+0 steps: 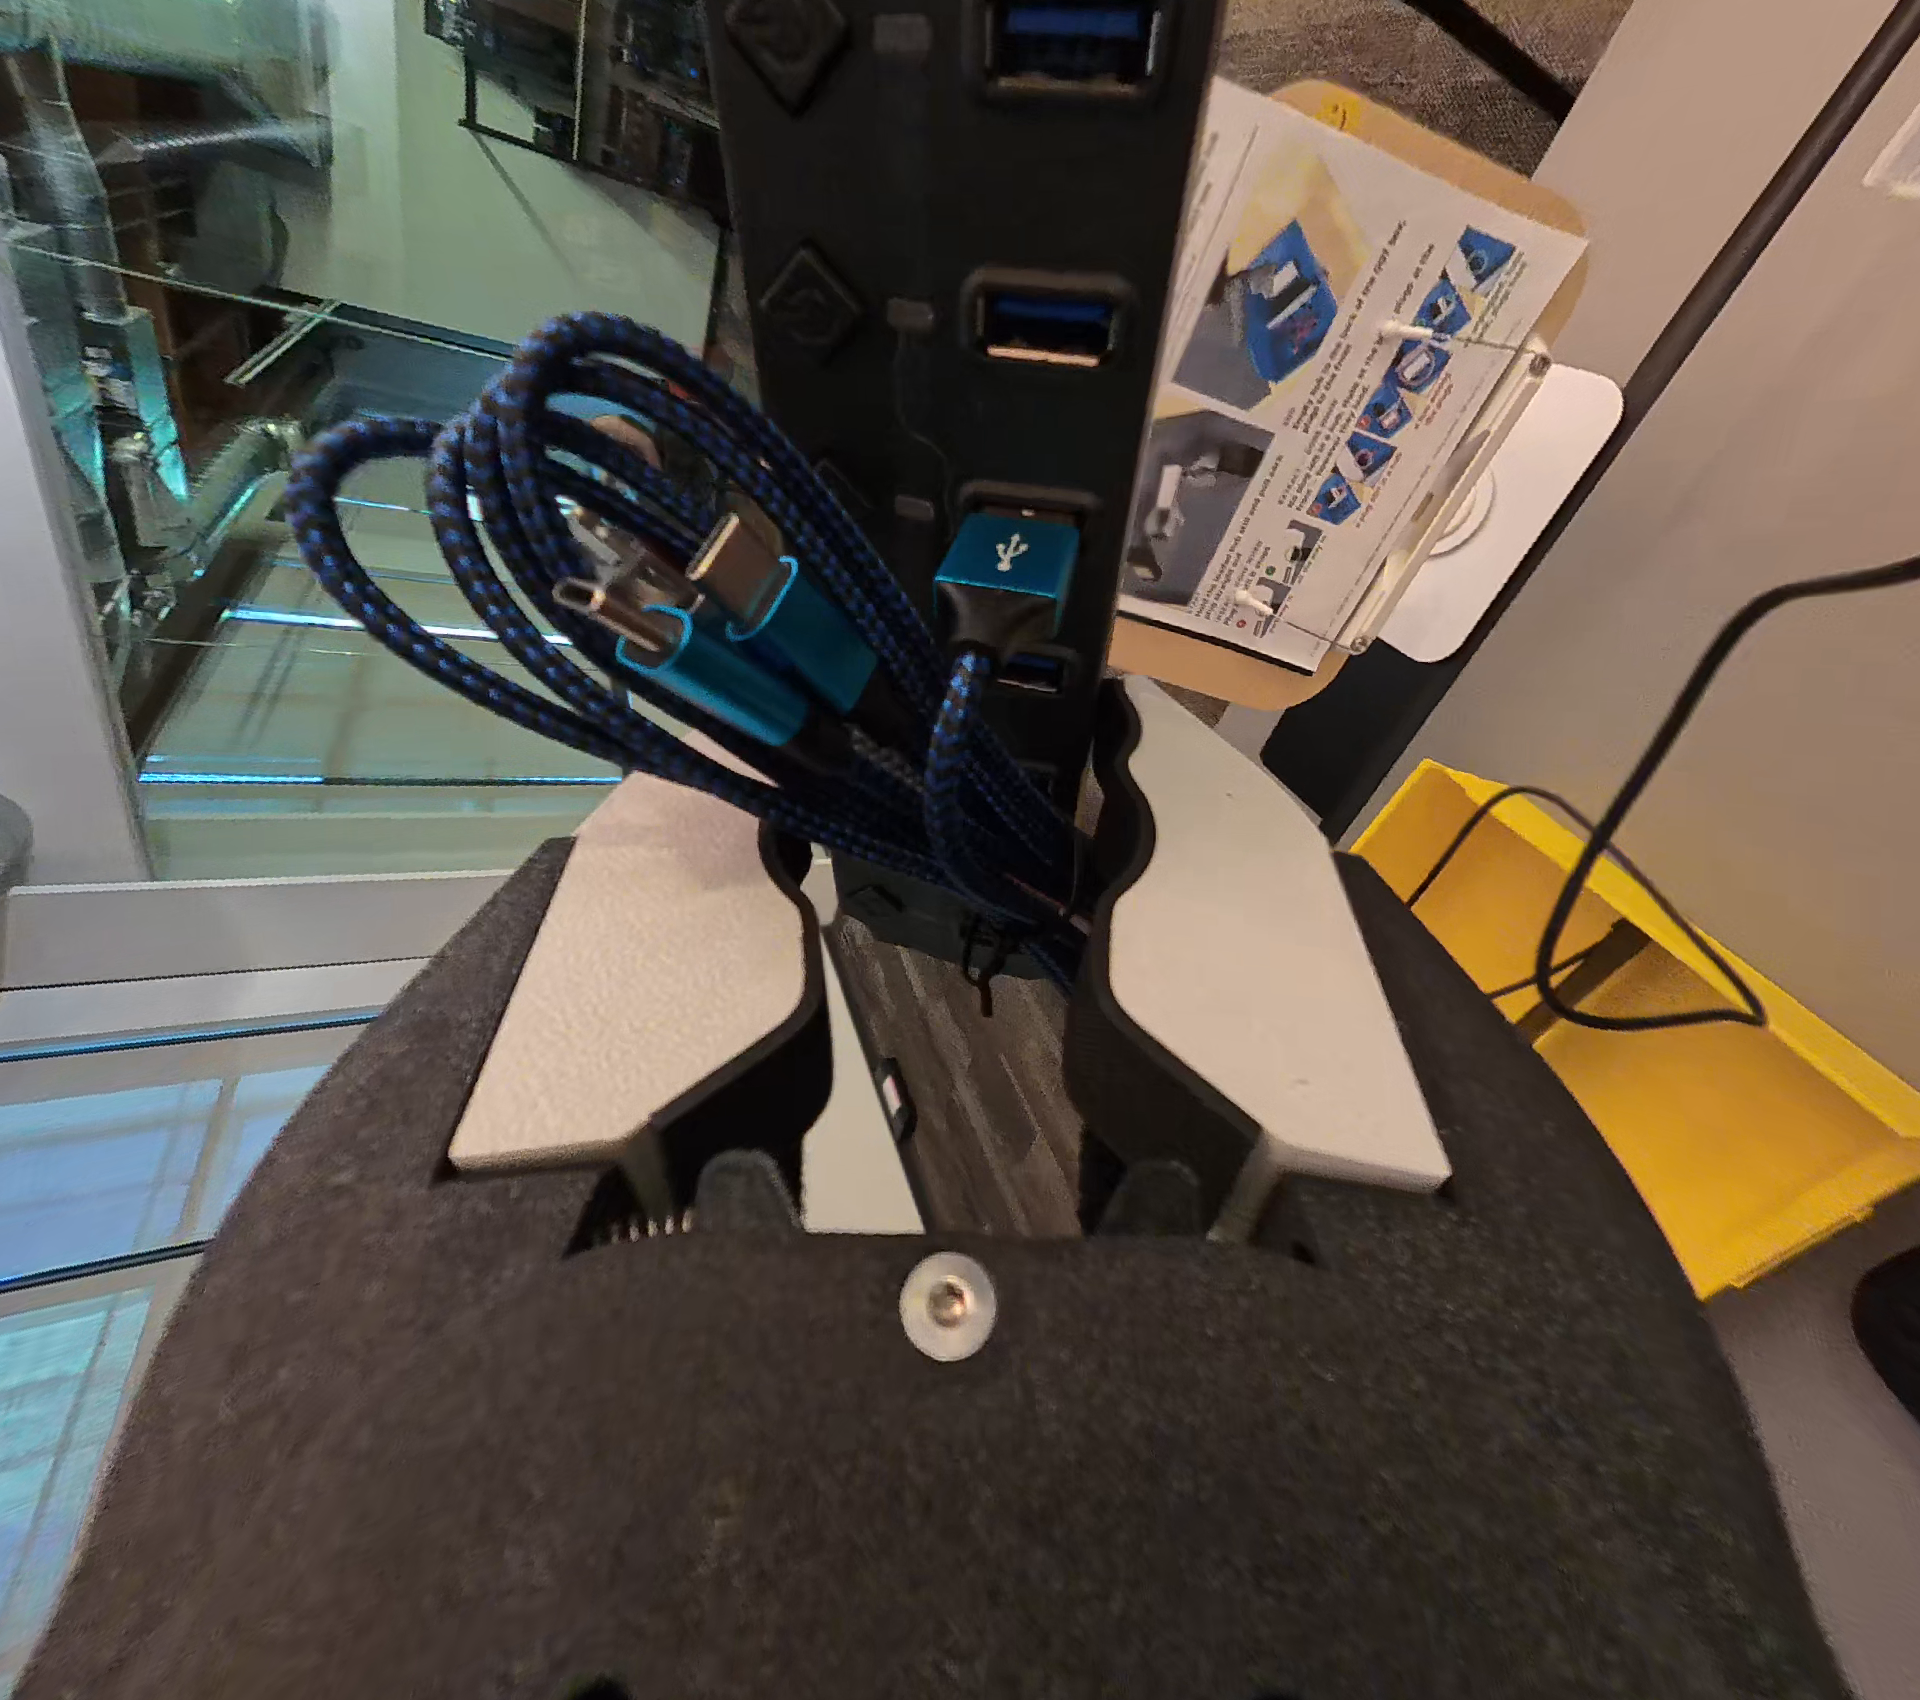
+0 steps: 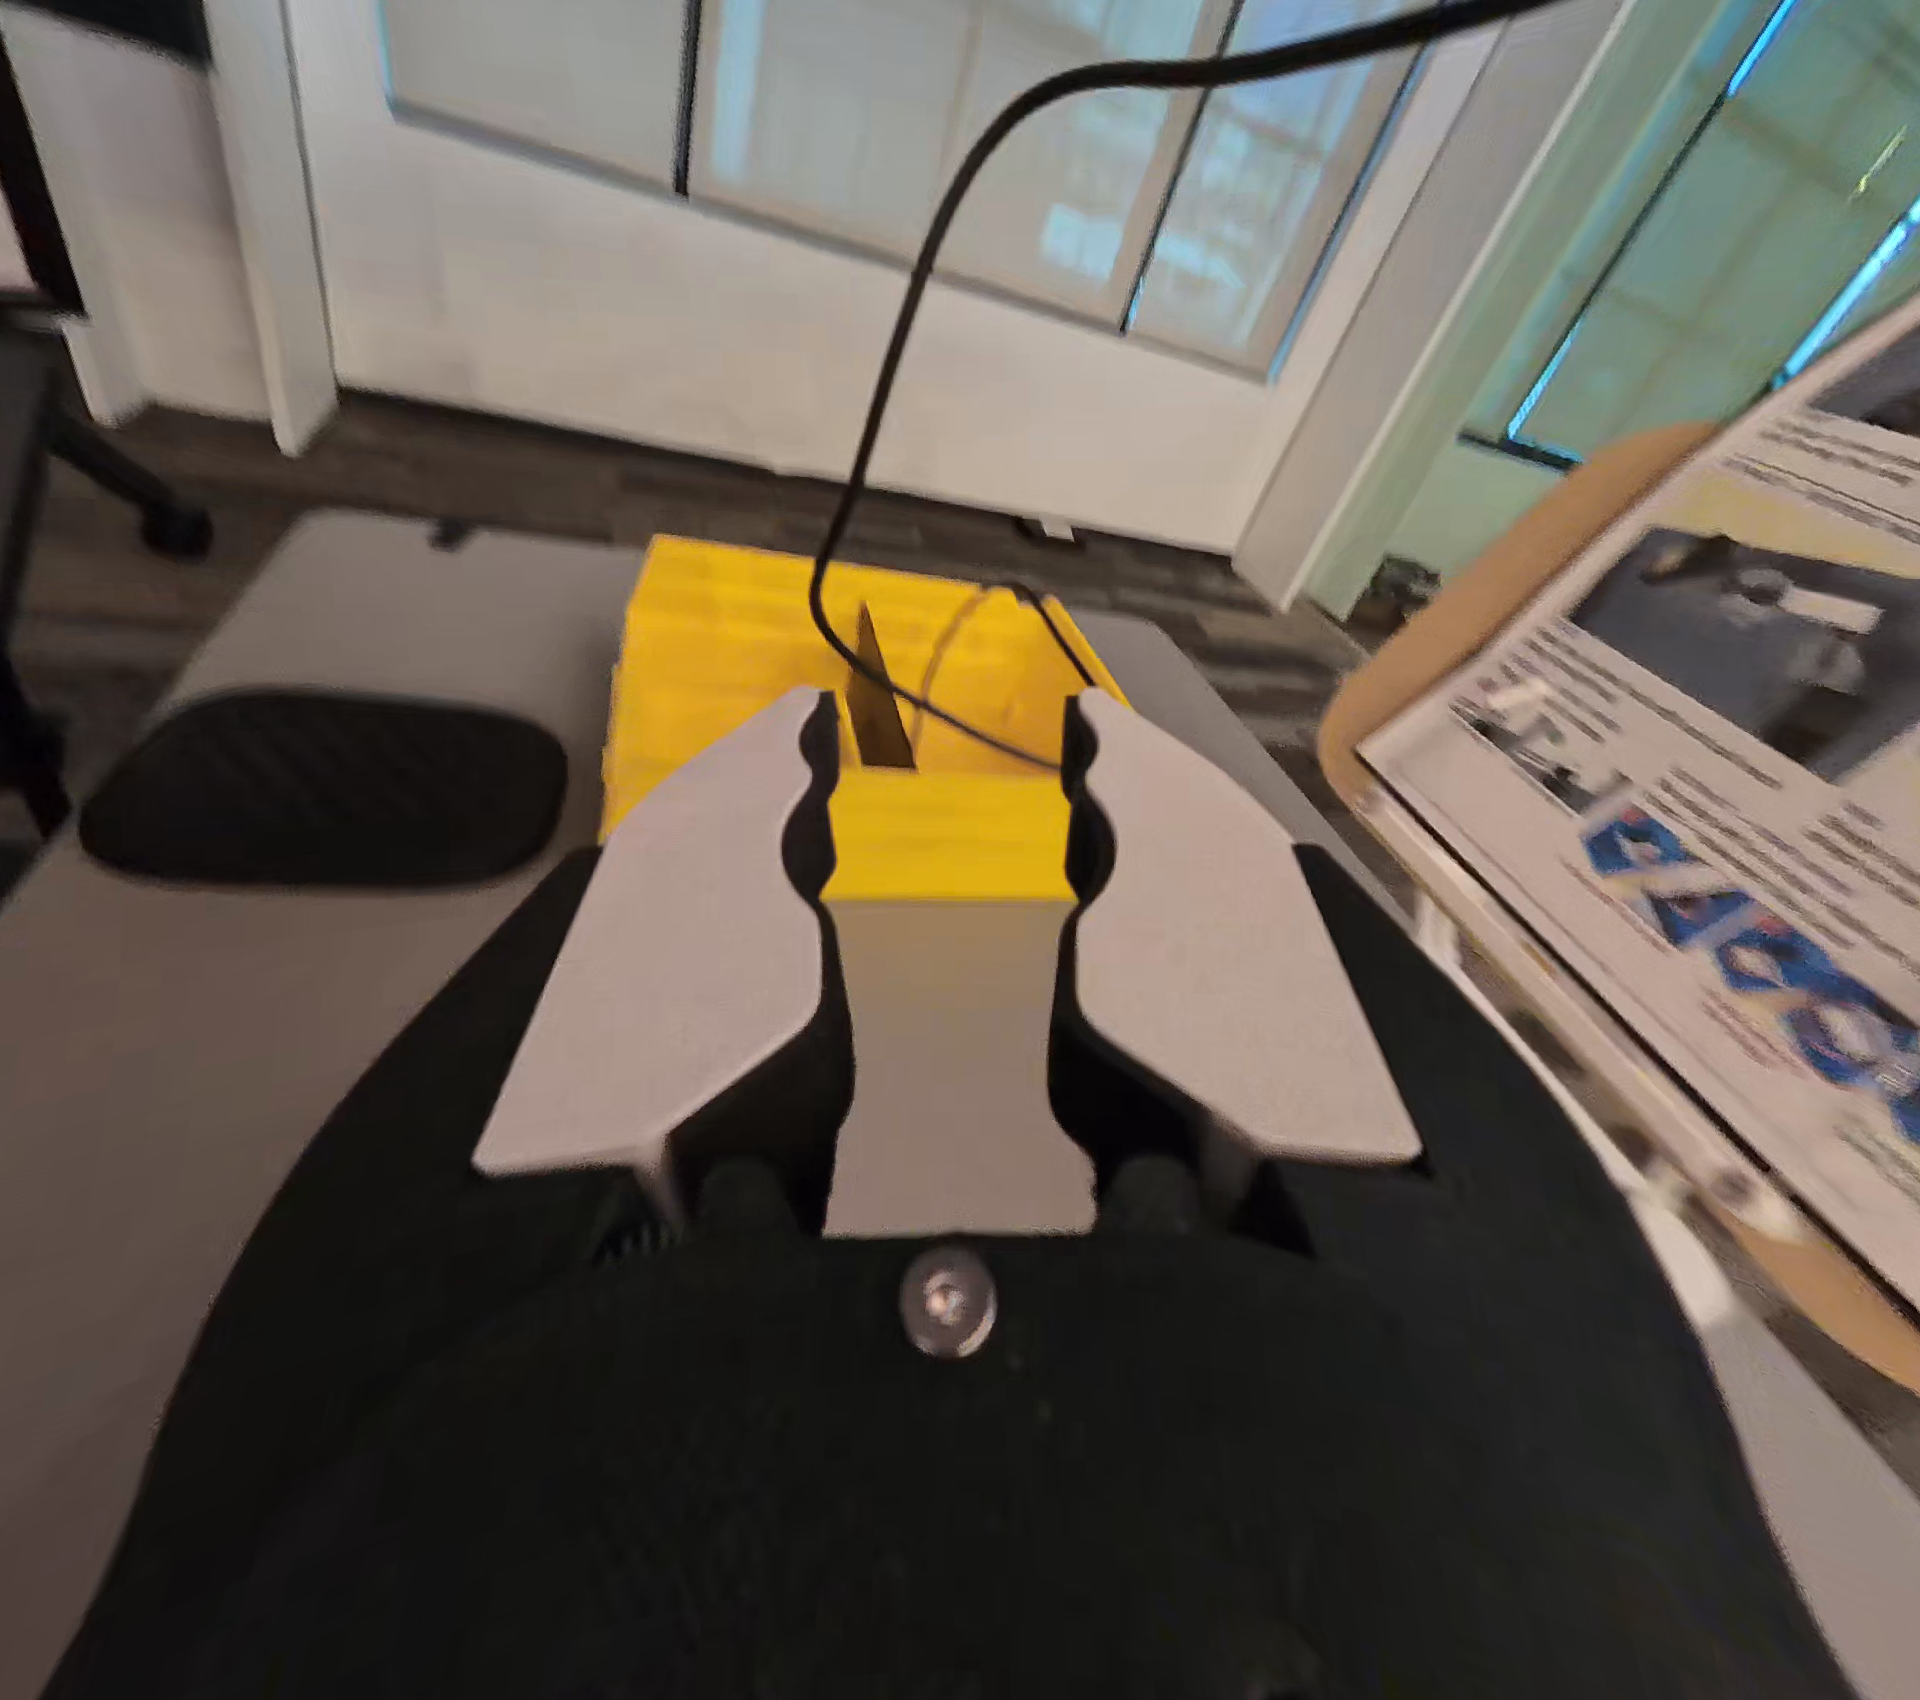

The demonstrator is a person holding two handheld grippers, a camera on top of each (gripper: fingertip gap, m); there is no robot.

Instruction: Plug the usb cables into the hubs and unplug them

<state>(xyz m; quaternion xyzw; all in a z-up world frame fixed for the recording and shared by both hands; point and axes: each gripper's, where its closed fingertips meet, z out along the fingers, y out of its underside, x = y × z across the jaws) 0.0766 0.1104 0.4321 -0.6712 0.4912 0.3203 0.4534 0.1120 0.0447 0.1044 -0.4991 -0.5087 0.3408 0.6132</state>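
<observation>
Grey table (image 2: 260, 1079) bears a yellow bin (image 2: 935, 840) and black pad (image 2: 322, 783).

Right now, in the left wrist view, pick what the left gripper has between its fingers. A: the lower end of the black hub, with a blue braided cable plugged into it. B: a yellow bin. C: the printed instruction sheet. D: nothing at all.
A: the left gripper is closed around the lower end of the black hub, and the blue braided cable has its plug seated in one port.

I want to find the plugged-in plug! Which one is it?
Find the tall black plastic USB hub held in the left gripper. Below its two empty blue ports sits the shiny blue metal USB plug, the only connector pushed into a port.
</observation>
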